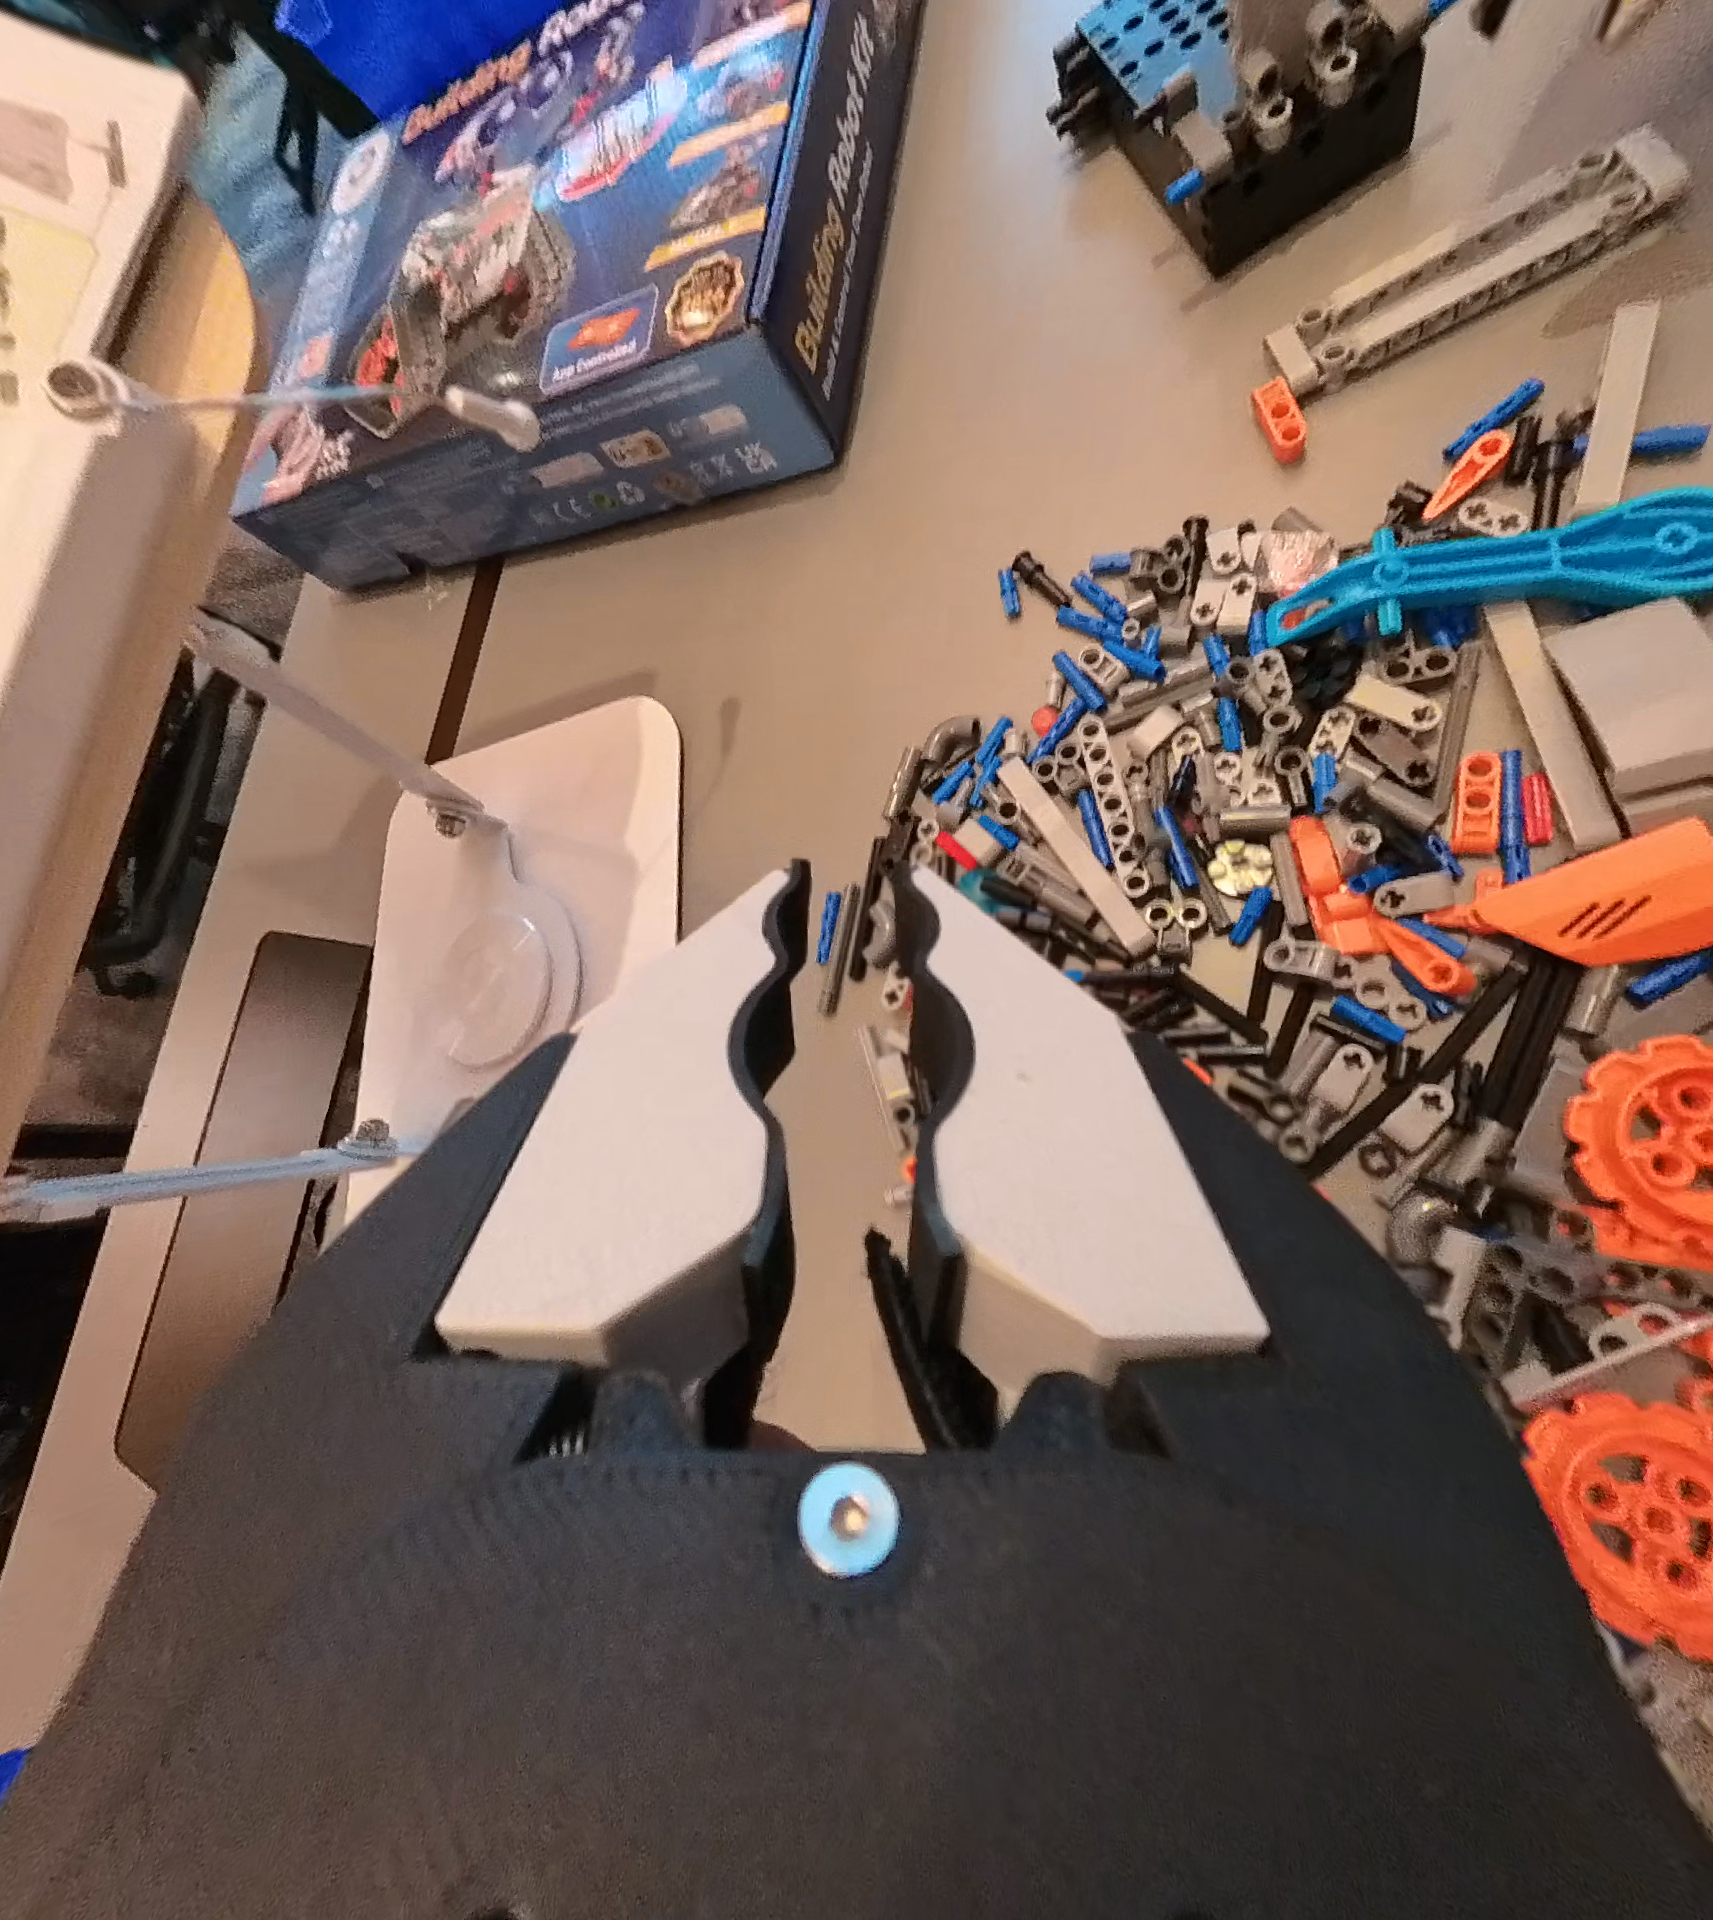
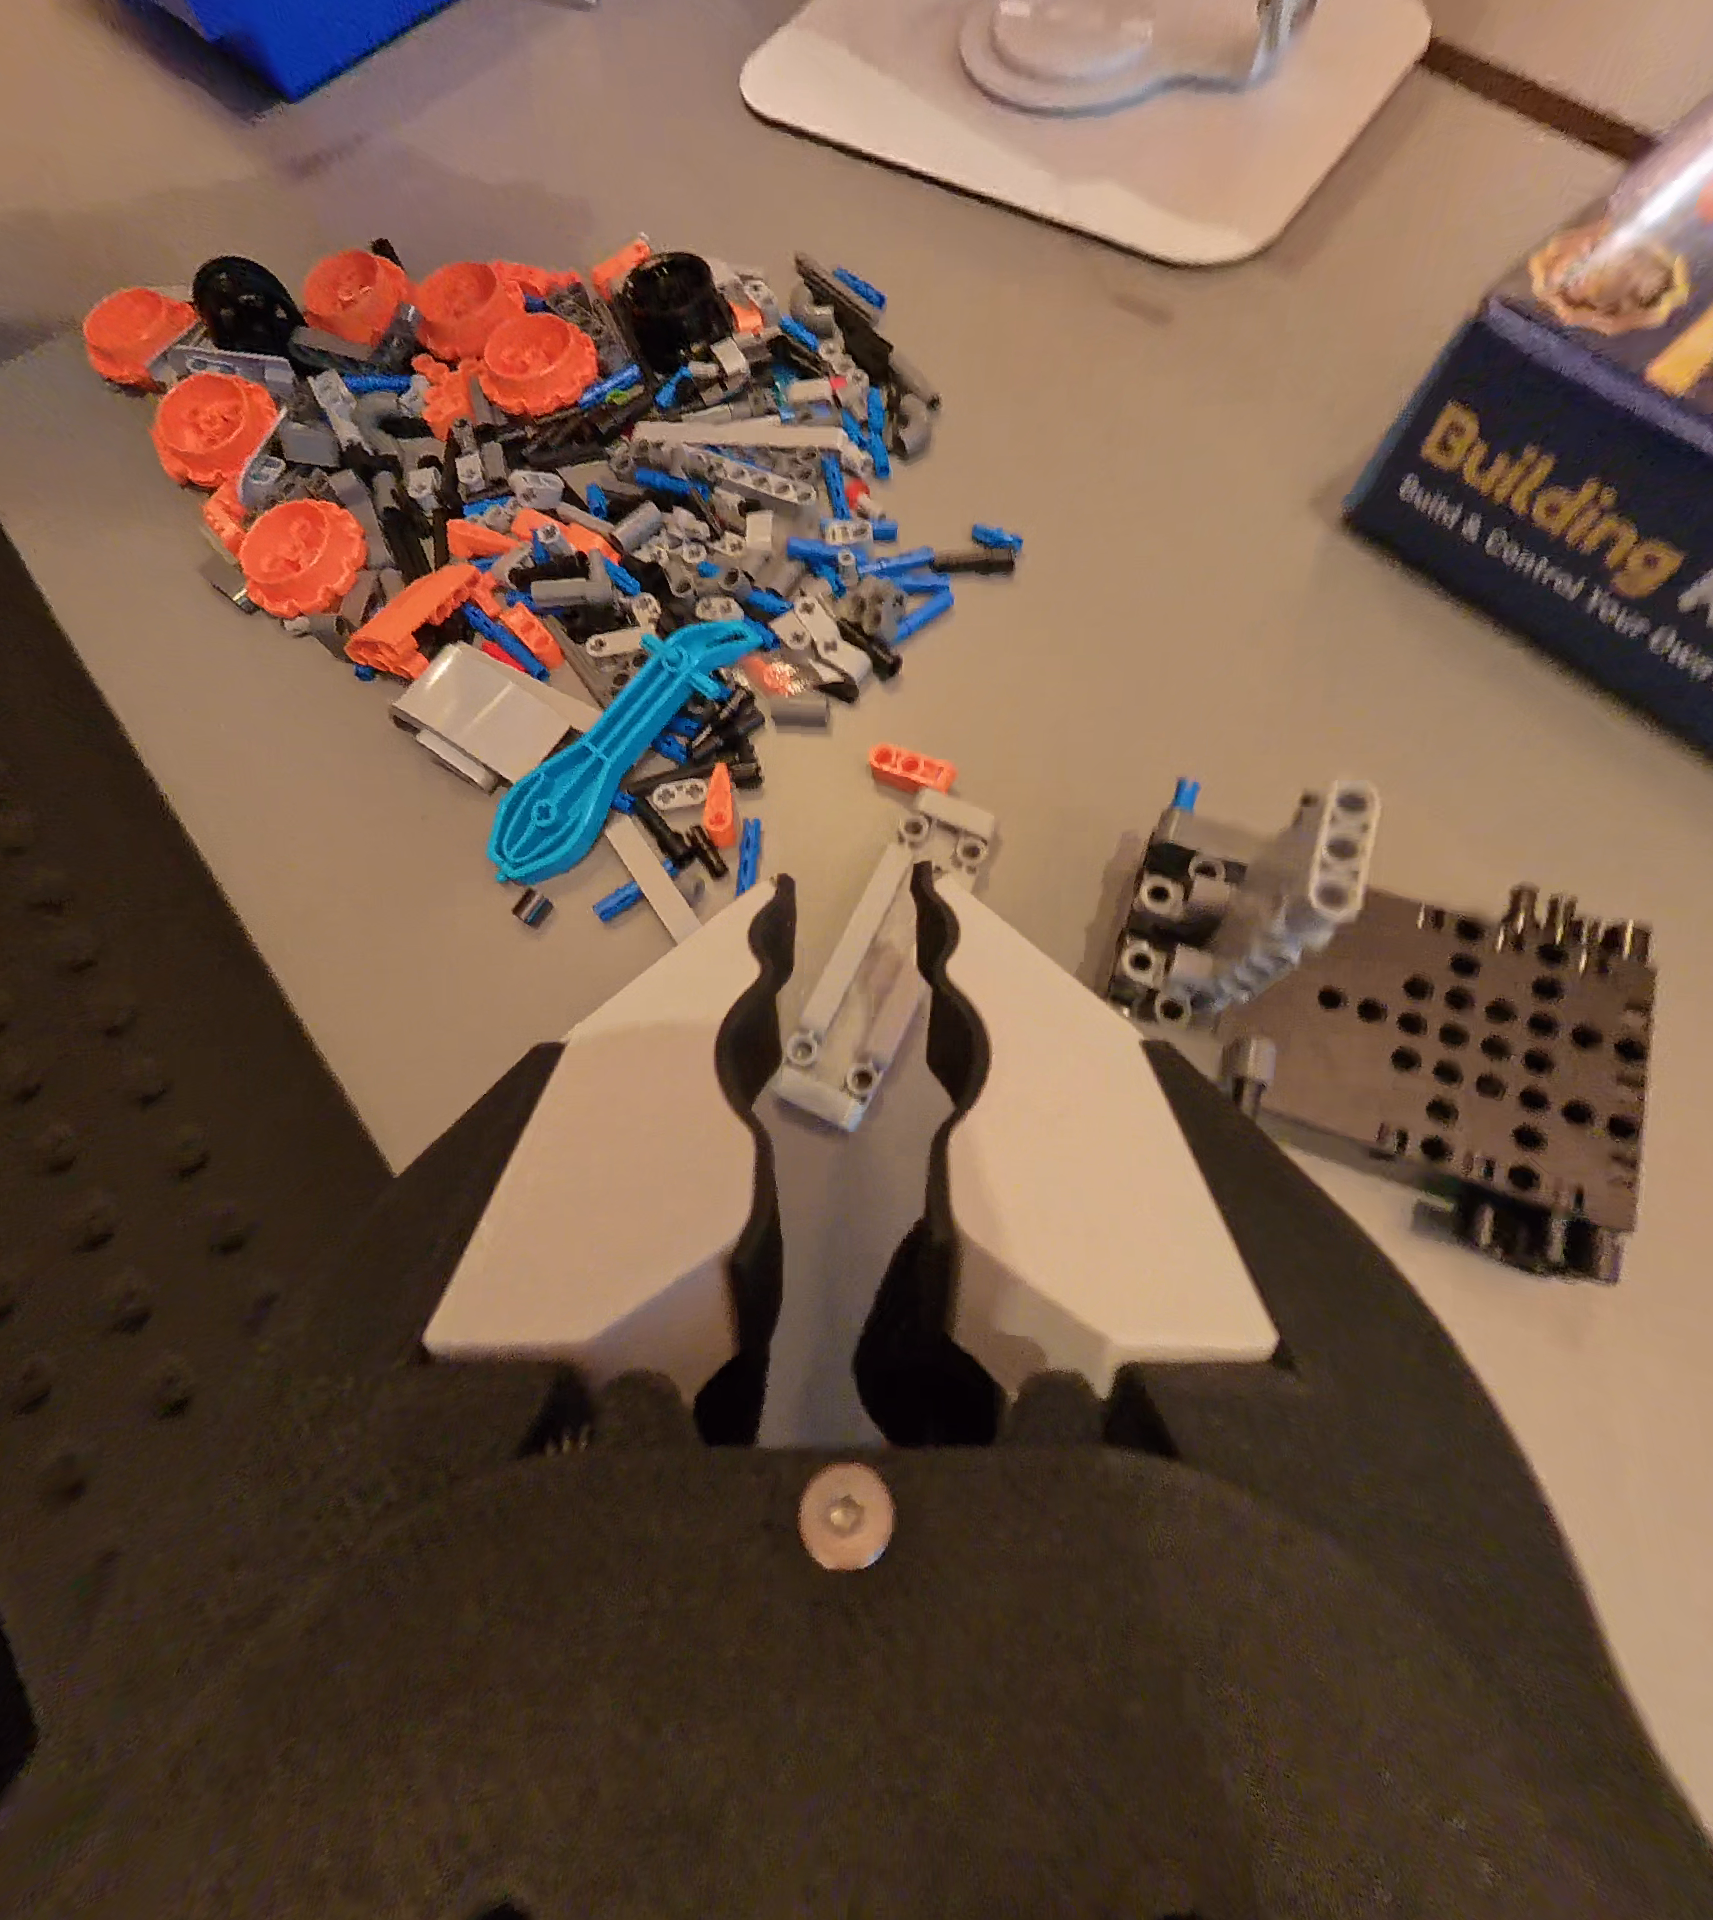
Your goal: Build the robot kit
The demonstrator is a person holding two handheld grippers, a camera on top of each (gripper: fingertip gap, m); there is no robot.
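My left gripper (image 1: 850, 883) is open and empty, held above the near edge of a pile of small building parts (image 1: 1299, 831). A loose blue pin (image 1: 831, 925) lies on the table just past its tips. My right gripper (image 2: 852, 883) is open, and a long grey beam (image 2: 867, 966) lies on the table below, seen between its fingers. The beam also shows in the left wrist view (image 1: 1475, 270). A partly built black and grey assembly (image 2: 1454, 1039) sits just right of the right gripper and also shows in the left wrist view (image 1: 1278, 135).
The pile (image 2: 571, 499) holds orange wheels (image 1: 1693, 1143), a light blue tool (image 2: 613, 748), and a grey block (image 1: 1662, 717). A blue kit box (image 1: 571, 281) lies beyond. A white pad (image 2: 1091, 156) carries a clear mount. Dark fabric (image 2: 52, 935) covers the left. About 25 cm separates my left fingertips from my right.
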